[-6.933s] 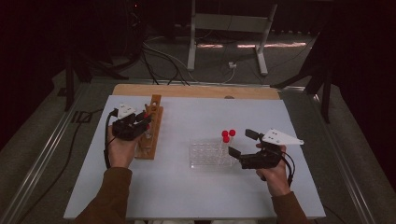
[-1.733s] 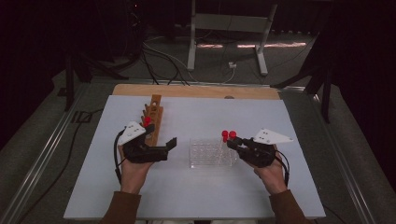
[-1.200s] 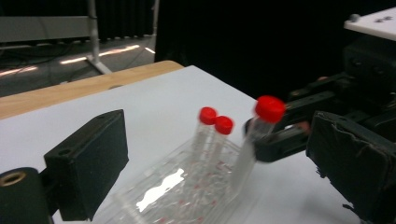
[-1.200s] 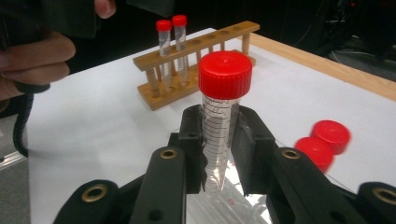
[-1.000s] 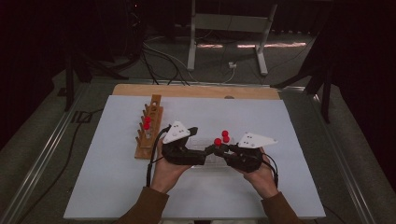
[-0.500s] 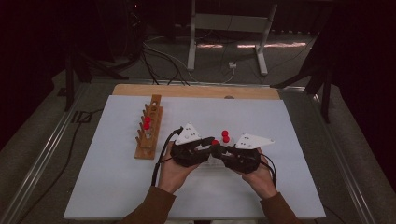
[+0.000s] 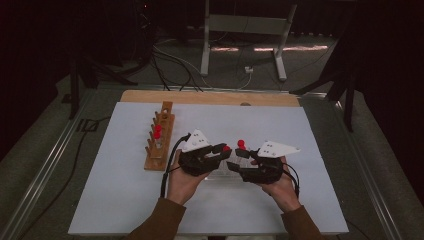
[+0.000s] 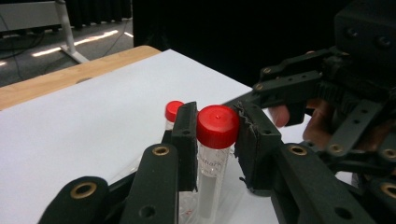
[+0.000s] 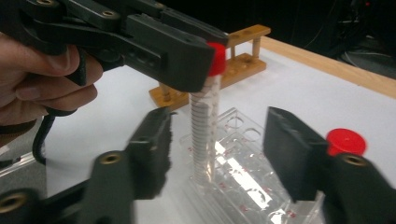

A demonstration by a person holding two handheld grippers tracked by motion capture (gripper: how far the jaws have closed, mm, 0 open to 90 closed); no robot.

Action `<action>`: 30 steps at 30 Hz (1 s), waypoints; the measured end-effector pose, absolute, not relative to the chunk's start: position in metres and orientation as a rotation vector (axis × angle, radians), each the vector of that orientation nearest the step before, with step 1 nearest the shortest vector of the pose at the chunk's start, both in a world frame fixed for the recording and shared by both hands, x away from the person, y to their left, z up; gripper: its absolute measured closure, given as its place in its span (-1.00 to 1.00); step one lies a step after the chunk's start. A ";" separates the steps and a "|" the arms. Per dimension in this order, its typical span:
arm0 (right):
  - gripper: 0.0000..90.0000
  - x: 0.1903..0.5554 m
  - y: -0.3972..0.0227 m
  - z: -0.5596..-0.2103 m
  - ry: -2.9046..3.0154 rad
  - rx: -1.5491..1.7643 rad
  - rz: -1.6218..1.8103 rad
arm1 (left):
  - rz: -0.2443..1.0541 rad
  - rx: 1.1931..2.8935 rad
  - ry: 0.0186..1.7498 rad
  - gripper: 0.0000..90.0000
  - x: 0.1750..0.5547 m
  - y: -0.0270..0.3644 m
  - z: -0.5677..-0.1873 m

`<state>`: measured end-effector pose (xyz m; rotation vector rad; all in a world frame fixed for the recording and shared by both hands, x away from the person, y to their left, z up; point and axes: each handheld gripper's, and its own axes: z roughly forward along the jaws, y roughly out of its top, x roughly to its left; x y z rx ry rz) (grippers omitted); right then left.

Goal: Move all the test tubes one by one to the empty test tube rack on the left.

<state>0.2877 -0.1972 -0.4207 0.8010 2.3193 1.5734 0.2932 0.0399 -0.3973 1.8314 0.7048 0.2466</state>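
My two claws crowd the clear rack (image 7: 225,172) mid-tabletop (image 7: 115,200). I see the wooden rack (image 7: 159,144) blocking the left; near, far and right stretches lie open.

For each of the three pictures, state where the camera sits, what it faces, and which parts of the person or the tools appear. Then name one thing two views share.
High view: above the person's side, facing forward and down on the white table; forearms, left gripper and right gripper show.
Left gripper view: rides that gripper; its fingers clamp a red-capped tube.
Right gripper view: faces the clear rack between its own parted fingers.
Shared: both gripper views show that tube.
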 end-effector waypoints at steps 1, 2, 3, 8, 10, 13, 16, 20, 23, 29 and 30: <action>-0.23 0.288 -0.198 -0.420 2.316 0.807 1.575 | 0.248 1.830 0.707 0.59 0.294 0.041 -0.397; -0.31 0.288 -0.199 -0.420 2.311 0.809 1.576 | 0.248 1.825 0.710 0.59 0.294 0.042 -0.397; -0.39 0.289 -0.200 -0.419 2.308 0.814 1.576 | 0.254 1.823 0.713 0.59 0.295 0.044 -0.396; -0.70 0.290 -0.204 -0.419 2.278 0.838 1.548 | 0.262 1.810 0.726 0.59 0.297 0.049 -0.395; -0.79 0.291 -0.207 -0.419 2.275 0.848 1.546 | 0.265 1.811 0.727 0.59 0.298 0.050 -0.395; -0.89 0.293 -0.211 -0.420 2.270 0.867 1.537 | 0.270 1.806 0.735 0.59 0.301 0.053 -0.394; -0.95 0.294 -0.215 -0.421 2.269 0.872 1.540 | 0.274 1.801 0.739 0.59 0.302 0.056 -0.392; -0.98 0.295 -0.218 -0.421 2.255 0.885 1.548 | 0.281 1.794 0.748 0.58 0.305 0.060 -0.390; -1.00 0.295 -0.221 -0.421 2.244 0.897 1.545 | 0.290 1.791 0.751 0.59 0.307 0.063 -0.389; -1.00 0.296 -0.226 -0.420 2.225 0.913 1.552 | 0.315 1.790 0.759 0.58 0.311 0.072 -0.386; -1.00 0.296 -0.226 -0.420 2.223 0.914 1.554 | 0.320 1.789 0.764 0.58 0.312 0.073 -0.385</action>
